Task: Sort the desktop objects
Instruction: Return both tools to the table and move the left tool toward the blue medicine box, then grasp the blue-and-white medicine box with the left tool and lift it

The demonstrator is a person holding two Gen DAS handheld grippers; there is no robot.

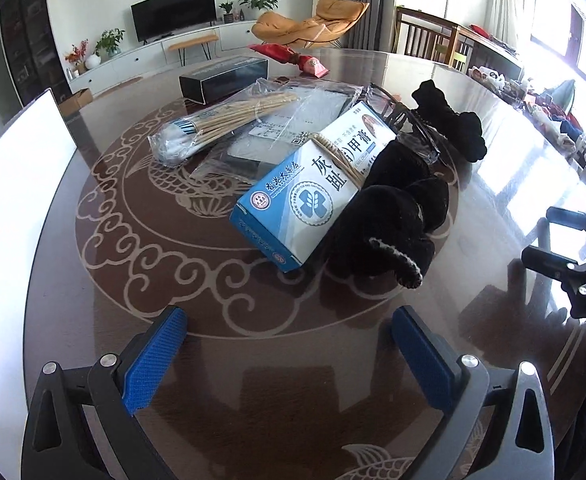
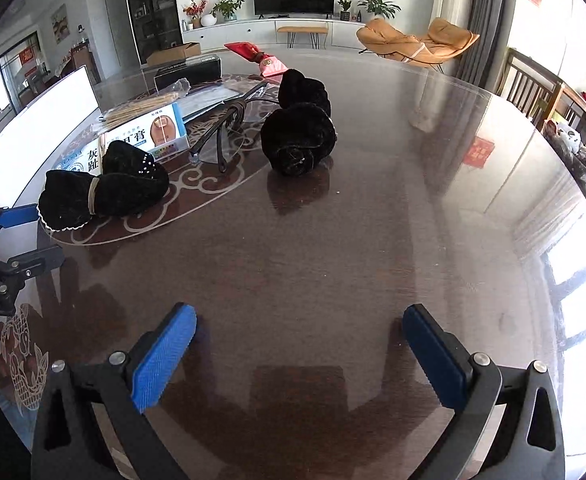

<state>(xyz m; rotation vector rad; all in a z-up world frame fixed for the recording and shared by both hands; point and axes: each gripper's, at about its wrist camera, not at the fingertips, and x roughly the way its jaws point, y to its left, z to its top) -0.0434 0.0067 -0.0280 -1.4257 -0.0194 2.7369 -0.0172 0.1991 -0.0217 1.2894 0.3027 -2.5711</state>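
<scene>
A blue and white medicine box (image 1: 305, 184) lies on the round dark table, also seen in the right wrist view (image 2: 149, 132). A black velvet bundle (image 1: 389, 224) leans on its right side (image 2: 105, 192). A second black bundle (image 1: 449, 120) lies farther back (image 2: 299, 136). Eyeglasses (image 1: 405, 120) lie between them (image 2: 229, 128). A bag of cotton swabs (image 1: 217, 124) rests on clear plastic sleeves (image 1: 277, 128). My left gripper (image 1: 289, 344) is open and empty in front of the box. My right gripper (image 2: 299, 344) is open and empty over bare table.
A long black box (image 1: 225, 78) and a red pouch (image 1: 293, 56) lie at the table's far side. A white board (image 1: 17, 184) stands at the left edge. The right gripper's body (image 1: 573, 260) shows at the right of the left wrist view. Chairs stand beyond the table.
</scene>
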